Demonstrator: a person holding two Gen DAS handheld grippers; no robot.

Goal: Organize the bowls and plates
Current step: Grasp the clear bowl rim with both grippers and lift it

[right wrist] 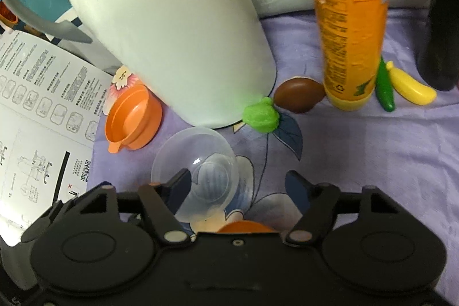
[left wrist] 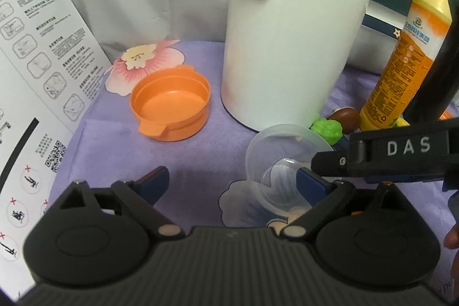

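Observation:
A clear plastic bowl (left wrist: 279,162) lies tilted on its side on the purple cloth, also in the right wrist view (right wrist: 200,171). An orange bowl with a tab handle (left wrist: 172,108) sits upright to its left, and shows in the right wrist view (right wrist: 133,119). My left gripper (left wrist: 238,182) is open, its right finger beside the clear bowl. My right gripper (right wrist: 241,185) is open, its left finger against the clear bowl's rim; its body crosses the left wrist view (left wrist: 401,154). An orange object (right wrist: 246,227) peeks out just under the right gripper; I cannot tell what it is.
A tall white thermos (left wrist: 292,27) stands behind the bowls. An orange bottle (left wrist: 407,48), a green toy (left wrist: 327,128), a brown toy (right wrist: 298,95), a green pepper (right wrist: 384,88) and a yellow banana (right wrist: 410,88) sit at right. A printed sheet (left wrist: 37,48) lies at left.

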